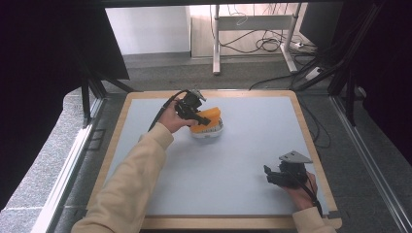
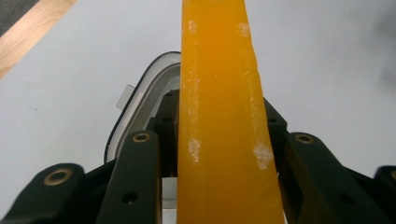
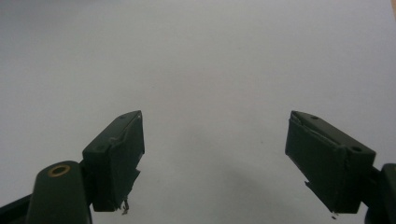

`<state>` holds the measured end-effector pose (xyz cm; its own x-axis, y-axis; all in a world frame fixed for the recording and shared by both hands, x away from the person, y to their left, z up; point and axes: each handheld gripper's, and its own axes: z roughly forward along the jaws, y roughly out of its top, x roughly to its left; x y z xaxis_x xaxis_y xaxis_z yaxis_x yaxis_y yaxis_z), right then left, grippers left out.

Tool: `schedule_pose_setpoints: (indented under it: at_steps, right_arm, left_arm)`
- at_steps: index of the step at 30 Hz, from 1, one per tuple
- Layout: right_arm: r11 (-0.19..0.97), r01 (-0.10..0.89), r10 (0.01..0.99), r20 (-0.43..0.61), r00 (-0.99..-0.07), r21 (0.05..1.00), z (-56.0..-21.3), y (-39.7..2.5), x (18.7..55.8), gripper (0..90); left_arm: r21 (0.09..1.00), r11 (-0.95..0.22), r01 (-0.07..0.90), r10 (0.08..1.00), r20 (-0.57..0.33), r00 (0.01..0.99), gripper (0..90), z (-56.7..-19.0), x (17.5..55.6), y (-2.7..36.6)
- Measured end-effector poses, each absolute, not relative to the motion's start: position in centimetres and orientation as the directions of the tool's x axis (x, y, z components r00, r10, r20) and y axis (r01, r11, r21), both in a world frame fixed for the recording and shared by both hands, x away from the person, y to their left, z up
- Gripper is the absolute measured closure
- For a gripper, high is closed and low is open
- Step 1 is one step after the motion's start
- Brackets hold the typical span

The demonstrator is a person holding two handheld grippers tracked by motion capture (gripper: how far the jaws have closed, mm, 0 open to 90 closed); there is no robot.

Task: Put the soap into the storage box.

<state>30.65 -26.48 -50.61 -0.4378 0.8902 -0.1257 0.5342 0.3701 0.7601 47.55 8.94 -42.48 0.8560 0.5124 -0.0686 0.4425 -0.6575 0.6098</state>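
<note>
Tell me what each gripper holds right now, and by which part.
The left gripper is shut on the orange piece, jaws clamping its two flat sides, above the white container. The right gripper is open and holds nothing.

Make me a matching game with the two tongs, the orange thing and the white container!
Things:
1. left tongs
2. right tongs
3. orange piece
4. white container

States:
A. open, holding nothing
B. sits on the table under the orange piece
C. shut on the orange piece
D. pinched between two black jaws

Pairs: 1-C, 2-A, 3-D, 4-B
</note>
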Motion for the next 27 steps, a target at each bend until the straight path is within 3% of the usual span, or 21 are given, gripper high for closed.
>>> schedule_pose_setpoints:
  at_steps: [27]
  right_arm:
    - [0.372, 0.532, 0.89, -0.129, -0.437, 0.761, -50.6, -26.4, 30.6, 20.0]
  left_arm:
    - [0.581, -0.685, 0.439, 0.463, -0.118, 0.879, 62.0, -44.7, 50.7, 8.6]
